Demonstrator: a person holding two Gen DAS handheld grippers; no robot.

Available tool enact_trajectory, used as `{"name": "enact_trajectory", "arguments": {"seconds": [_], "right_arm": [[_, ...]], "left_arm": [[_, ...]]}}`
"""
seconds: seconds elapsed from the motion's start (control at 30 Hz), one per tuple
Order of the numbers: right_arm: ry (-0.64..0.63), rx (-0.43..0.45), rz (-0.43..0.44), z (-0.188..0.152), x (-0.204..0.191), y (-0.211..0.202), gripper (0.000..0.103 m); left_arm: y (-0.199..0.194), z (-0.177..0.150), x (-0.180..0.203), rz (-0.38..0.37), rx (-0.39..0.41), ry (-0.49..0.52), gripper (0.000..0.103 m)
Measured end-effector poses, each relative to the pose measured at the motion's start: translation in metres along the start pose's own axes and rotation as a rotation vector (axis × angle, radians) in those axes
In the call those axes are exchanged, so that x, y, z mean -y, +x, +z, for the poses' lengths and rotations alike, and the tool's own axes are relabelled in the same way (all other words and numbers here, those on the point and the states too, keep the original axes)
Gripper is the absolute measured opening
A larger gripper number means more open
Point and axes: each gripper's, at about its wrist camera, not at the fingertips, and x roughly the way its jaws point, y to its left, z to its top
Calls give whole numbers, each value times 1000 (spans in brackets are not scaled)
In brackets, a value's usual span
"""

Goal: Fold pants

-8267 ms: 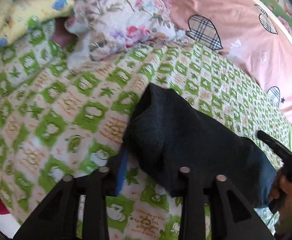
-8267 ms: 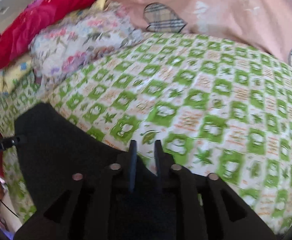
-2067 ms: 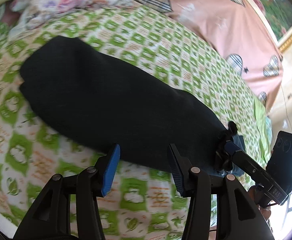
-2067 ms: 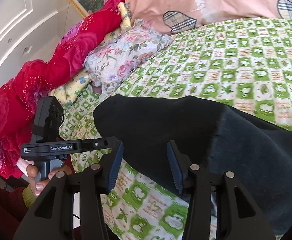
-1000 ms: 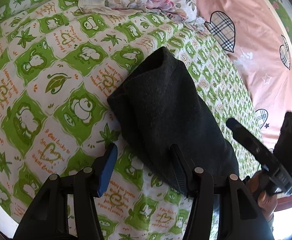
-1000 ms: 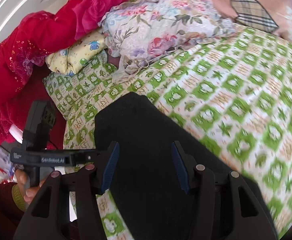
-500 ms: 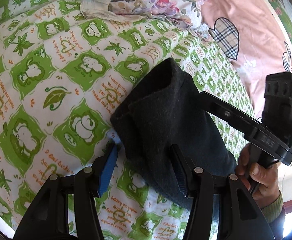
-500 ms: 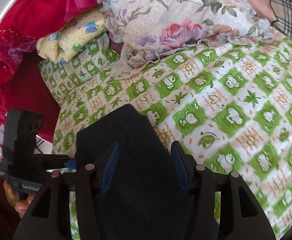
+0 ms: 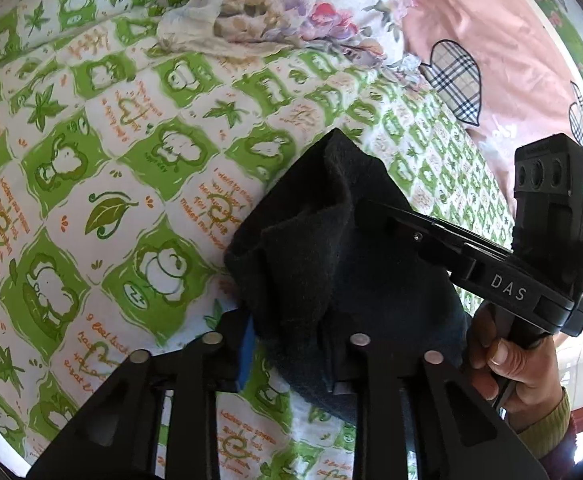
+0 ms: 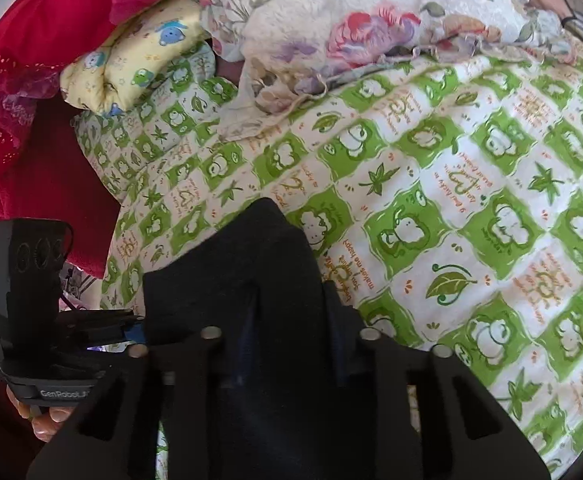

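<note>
Two grippers have just been closing on the black pants (image 9: 331, 248), and both now clamp the dark cloth: the left gripper (image 9: 291, 344) pinches the near bunched corner, and the right gripper (image 10: 287, 320) bites the fabric just beside it. The pants lie on the green-checked bedspread (image 9: 91, 168), gathered into a peak where the grips meet. To fold well, I judge both hands should lift level and together, carrying this end over the rest in one sweep (a lopsided pull would skew the edge). Beyond the pants sits a floral pillow (image 10: 331, 20), with a red blanket (image 10: 31, 60) and a yellow pillow (image 10: 131, 60) past it; all lie well apart, and nothing blocks the fold.
</note>
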Motion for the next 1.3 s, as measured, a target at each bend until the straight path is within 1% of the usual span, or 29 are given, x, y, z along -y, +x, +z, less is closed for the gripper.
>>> {"name": "enact_trajectory", "arguments": {"seconds": [0.1, 0.27, 0.37, 0.53, 0.67, 0.8, 0.93, 1.07, 1.3], "right_arm": [[-7, 46, 2, -3, -6, -18, 24], [25, 154, 36, -10, -9, -63, 23], [39, 222, 43, -19, -12, -94, 22], [56, 323, 31, -36, -16, -140, 22], [84, 415, 23, -63, -12, -176, 22], [122, 478, 19, -90, -4, -202, 21], [167, 542, 17, -124, 5, -226, 20], [214, 588, 9, -153, 15, -244, 20], [282, 650, -12, -198, 32, -267, 20]], "left_arm": [[-11, 0, 13, -16, 18, 30, 20], [-36, 0, 44, -77, 56, 85, 19], [-49, -4, 66, -119, 72, 134, 19], [-63, -12, 109, -212, 55, 214, 19], [-71, -22, 139, -244, 60, 280, 19], [-72, -37, 171, -300, 27, 330, 19], [-72, -55, 199, -324, 7, 390, 19], [-67, -77, 224, -344, -26, 448, 19], [-57, -113, 258, -349, -70, 535, 19]]}}
